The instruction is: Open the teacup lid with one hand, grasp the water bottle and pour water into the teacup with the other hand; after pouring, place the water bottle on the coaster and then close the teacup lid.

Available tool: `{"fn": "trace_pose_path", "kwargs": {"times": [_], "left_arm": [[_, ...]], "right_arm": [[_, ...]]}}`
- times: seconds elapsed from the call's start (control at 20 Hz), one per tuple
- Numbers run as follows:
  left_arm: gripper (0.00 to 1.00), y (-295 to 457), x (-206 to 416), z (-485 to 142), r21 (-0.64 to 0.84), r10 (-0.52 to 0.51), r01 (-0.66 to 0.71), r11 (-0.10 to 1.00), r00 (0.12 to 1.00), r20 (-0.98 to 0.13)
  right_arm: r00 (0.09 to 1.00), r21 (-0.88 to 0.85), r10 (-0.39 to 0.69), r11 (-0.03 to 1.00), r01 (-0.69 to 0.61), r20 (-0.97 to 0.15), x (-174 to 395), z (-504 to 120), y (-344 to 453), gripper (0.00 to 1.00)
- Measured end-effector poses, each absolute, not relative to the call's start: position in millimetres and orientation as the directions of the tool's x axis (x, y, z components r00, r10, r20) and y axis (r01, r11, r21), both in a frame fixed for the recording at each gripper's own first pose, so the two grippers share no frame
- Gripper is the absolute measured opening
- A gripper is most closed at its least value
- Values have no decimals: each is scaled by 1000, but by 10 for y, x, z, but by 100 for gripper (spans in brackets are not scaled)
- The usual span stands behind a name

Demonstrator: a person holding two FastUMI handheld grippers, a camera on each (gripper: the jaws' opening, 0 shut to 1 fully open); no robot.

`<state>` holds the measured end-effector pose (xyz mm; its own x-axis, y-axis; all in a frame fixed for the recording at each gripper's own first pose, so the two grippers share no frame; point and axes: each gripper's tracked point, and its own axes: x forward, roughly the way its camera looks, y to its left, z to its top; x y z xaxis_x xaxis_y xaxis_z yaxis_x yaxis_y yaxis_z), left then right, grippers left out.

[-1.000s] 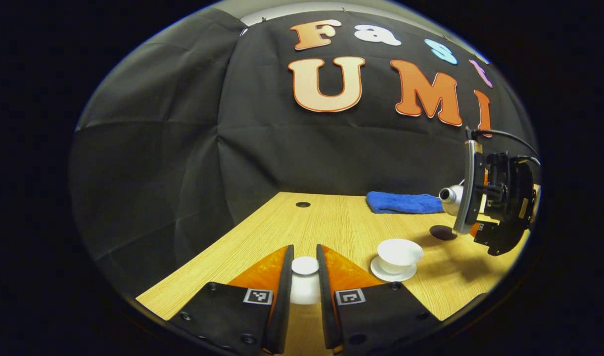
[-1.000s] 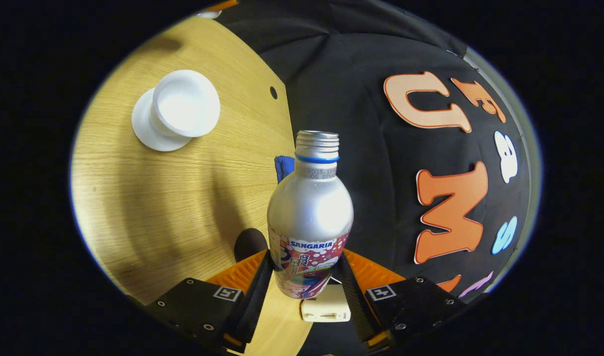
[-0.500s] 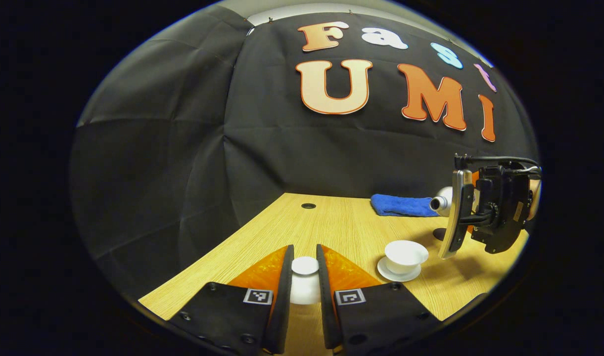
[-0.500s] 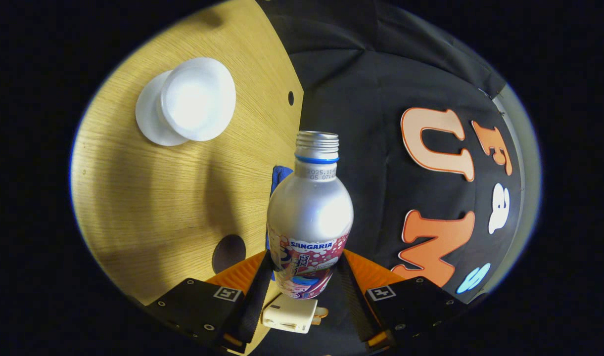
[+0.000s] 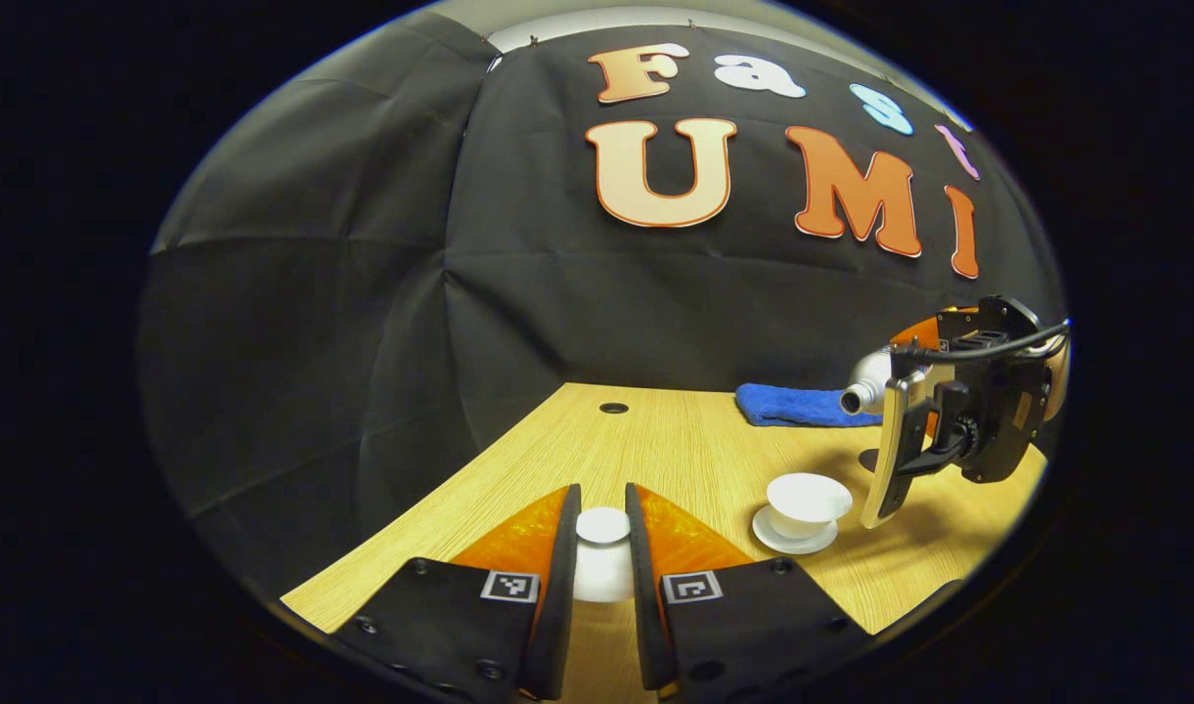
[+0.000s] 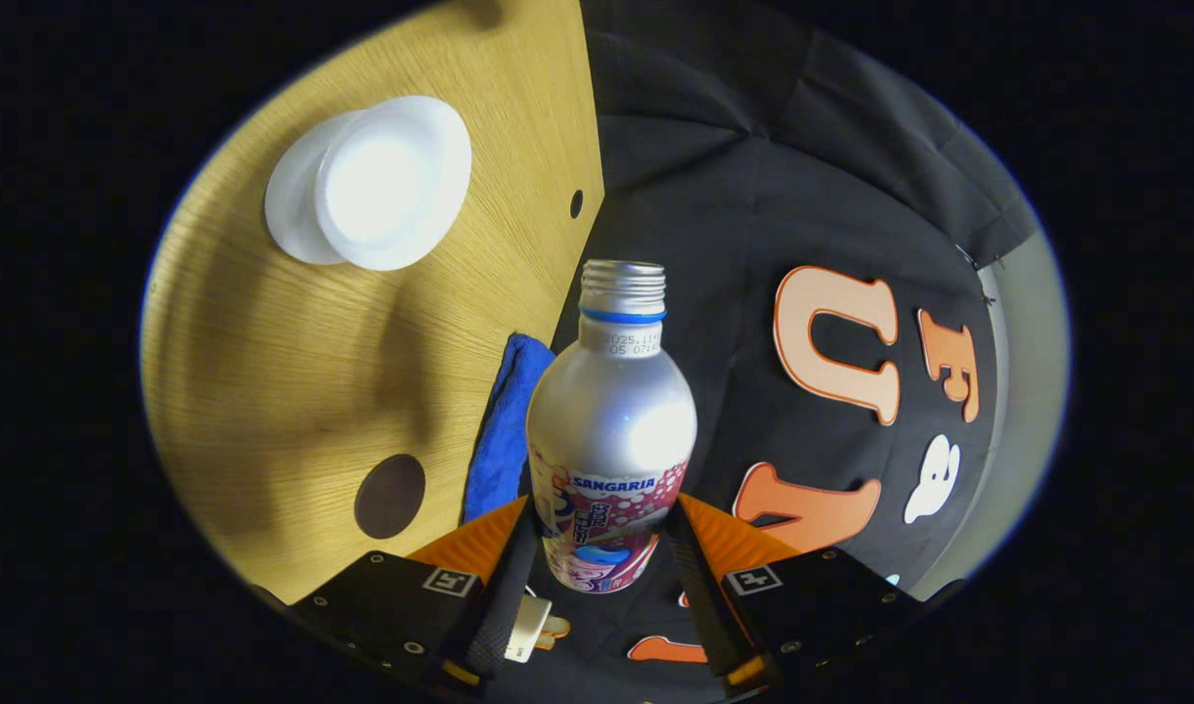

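In the left gripper view my left gripper (image 5: 602, 508) is shut on the white teacup lid (image 5: 602, 548), held low over the wooden table (image 5: 675, 450). The open white teacup (image 5: 807, 497) stands on its saucer (image 5: 790, 541) to the right. Above and right of it, my right gripper (image 5: 905, 367) holds the silver water bottle (image 5: 865, 381) tipped almost level, mouth pointing left. In the right gripper view my right gripper (image 6: 601, 552) is shut on the bottle (image 6: 611, 430), whose uncapped mouth faces forward. The teacup (image 6: 393, 181) lies upper left and the dark round coaster (image 6: 389, 496) lower left.
A folded blue cloth (image 5: 802, 406) lies at the back of the table by the black wall, also seen as the cloth (image 6: 504, 430) beside the bottle. A small round hole (image 5: 613, 407) sits in the tabletop near the back edge. A small white plug (image 6: 533, 626) shows under the right fingers.
The right gripper has rolled further and risen a little, tipping the bottle more level with its mouth moving left toward the cup. The left gripper still holds the lid in place.
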<state>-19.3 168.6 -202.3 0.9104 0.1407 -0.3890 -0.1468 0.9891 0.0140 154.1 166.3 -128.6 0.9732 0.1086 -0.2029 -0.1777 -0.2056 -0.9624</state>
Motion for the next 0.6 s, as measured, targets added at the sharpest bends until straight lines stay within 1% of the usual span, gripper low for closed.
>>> {"fn": "trace_pose_path", "kwargs": {"times": [0.1,0.6], "left_arm": [[32,1683,-192,-2017,13,139,-145,989,910,-390],[32,1702,-194,-2024,22,140,-143,990,910,-390]], "right_arm": [[974,-957,120,-242,-158,-191,1535,-1286,1682,77],[979,-952,143,-289,-102,-149,1567,-1248,1680,77]]}}
